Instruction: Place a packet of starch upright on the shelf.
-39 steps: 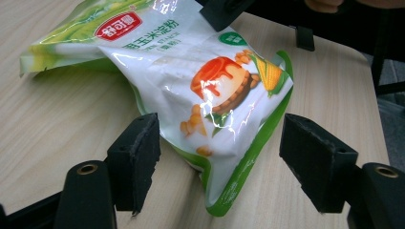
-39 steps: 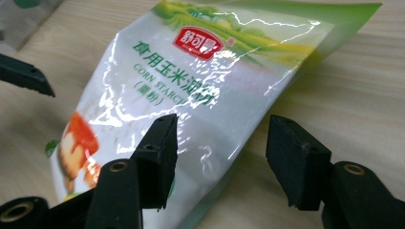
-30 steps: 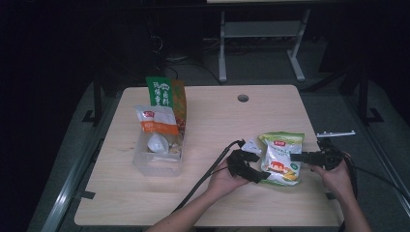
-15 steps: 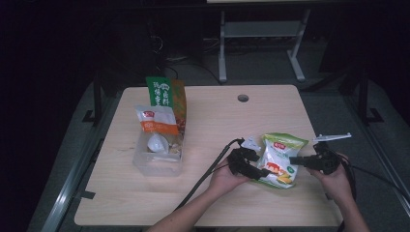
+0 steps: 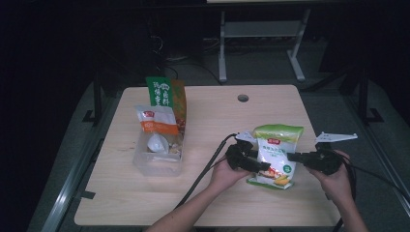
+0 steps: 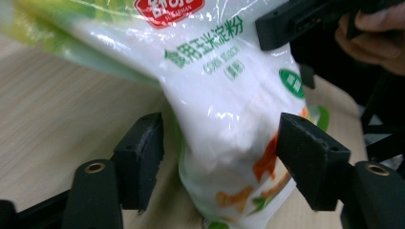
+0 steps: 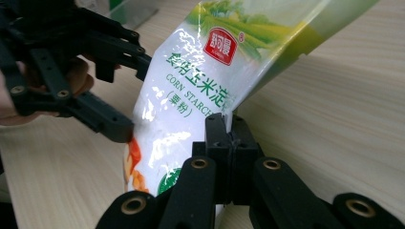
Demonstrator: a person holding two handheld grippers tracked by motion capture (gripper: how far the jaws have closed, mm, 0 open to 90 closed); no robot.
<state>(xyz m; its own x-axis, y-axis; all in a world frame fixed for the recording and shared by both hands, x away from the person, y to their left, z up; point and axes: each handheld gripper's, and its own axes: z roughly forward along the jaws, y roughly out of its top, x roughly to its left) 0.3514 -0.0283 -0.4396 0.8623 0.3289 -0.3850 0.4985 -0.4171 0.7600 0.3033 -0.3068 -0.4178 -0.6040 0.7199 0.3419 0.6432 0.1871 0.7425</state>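
Note:
A white and green bag of corn starch stands tilted up off the wooden table, its lower end near the tabletop. My right gripper is shut on the bag's side edge, and in the right gripper view its jaws pinch the film of the bag. My left gripper reaches in from the other side. In the left gripper view the bag bulges between my left gripper's jaws, which have just been closing; a small gap shows at one pad.
A clear plastic box at the table's left holds an orange and white packet and other small items. A green pouch stands behind it. A cable hole lies at the back. Black cables trail off the front edge.
The bag has risen from lying nearly flat to tilted up. The right gripper shut on its edge and lifted slightly. The left gripper stayed beside it.

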